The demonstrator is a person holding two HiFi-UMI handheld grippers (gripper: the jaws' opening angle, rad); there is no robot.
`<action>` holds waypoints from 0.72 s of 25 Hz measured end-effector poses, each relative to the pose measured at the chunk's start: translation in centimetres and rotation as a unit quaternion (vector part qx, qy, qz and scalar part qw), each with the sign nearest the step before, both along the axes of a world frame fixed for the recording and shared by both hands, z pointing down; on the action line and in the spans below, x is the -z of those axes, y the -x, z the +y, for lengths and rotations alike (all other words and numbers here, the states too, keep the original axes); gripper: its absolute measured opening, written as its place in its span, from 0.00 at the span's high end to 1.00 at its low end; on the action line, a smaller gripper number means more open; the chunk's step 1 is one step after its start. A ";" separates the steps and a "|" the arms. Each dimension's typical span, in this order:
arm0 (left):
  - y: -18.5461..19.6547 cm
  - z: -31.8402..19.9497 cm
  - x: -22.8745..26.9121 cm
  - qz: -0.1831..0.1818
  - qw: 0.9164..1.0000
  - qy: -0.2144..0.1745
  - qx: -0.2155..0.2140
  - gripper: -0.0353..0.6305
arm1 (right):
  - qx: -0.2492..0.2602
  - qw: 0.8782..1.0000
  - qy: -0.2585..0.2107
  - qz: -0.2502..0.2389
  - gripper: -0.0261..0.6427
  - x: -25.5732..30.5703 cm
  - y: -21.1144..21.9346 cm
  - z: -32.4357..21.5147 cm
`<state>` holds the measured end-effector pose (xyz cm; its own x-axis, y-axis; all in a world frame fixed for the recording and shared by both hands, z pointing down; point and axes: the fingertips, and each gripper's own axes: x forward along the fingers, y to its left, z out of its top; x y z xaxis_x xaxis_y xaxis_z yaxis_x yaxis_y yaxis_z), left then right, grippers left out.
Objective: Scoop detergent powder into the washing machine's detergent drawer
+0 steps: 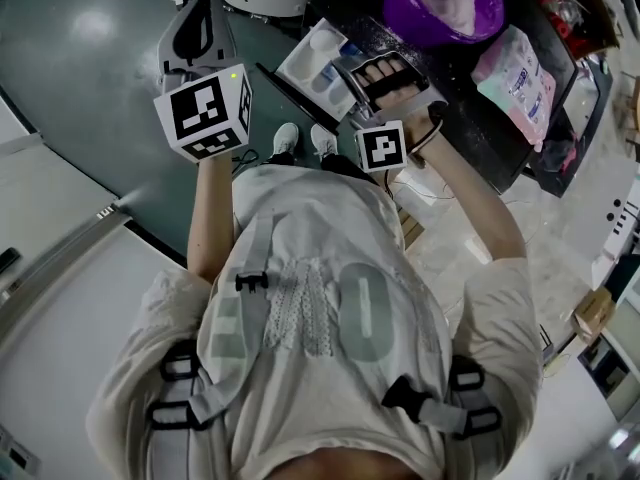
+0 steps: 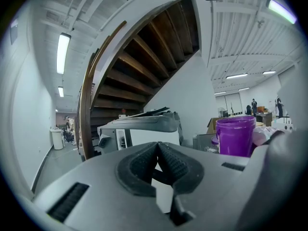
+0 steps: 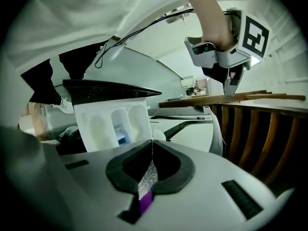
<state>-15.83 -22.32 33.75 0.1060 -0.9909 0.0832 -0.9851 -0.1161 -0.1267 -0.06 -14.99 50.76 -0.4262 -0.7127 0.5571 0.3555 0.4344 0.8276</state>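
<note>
Purple tub on dark desk held white powder. Detergent drawer, open with its compartments showing, lay straight ahead of right tool, the nearer one, which was clamped on thin purple scoop handle. Left tool hung aside, pads together, empty.

Purple bucket and pink bag stand beside the open drawer.
</note>
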 end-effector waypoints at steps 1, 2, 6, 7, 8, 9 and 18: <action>0.1 0.0 0.0 0.000 1.000 0.000 0.001 0.91 | 0.003 1.000 -0.003 0.003 0.94 0.0 0.0 -0.1; 0.1 0.0 0.0 -0.001 1.000 0.000 0.002 0.91 | 0.005 1.000 -0.005 0.005 0.94 0.0 -0.1 -0.1; 0.2 -0.1 0.0 0.000 1.000 0.001 0.004 0.91 | 0.015 1.000 -0.010 0.009 0.94 0.3 0.0 -0.3; 0.2 -0.1 0.1 0.001 1.000 0.000 0.004 0.92 | 0.019 1.000 -0.011 0.012 0.94 0.3 0.1 -0.2; 0.1 -0.1 0.0 0.001 1.000 0.000 0.004 0.92 | 0.023 1.000 -0.012 0.016 0.94 0.2 0.1 -0.2; 0.1 -0.2 0.0 0.002 1.000 0.001 0.003 0.92 | 0.027 0.999 -0.012 0.021 0.94 0.0 0.1 -0.1; -0.1 -0.4 -0.3 0.004 1.000 0.005 -0.001 0.92 | 0.041 0.998 -0.007 0.039 0.94 -0.9 -0.1 0.2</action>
<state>-15.73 -22.73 34.10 0.1088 -0.9897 0.0926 -0.9859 -0.1193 -0.1173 0.01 -14.79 51.63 -0.4393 -0.6849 0.5813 0.4539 0.3892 0.8016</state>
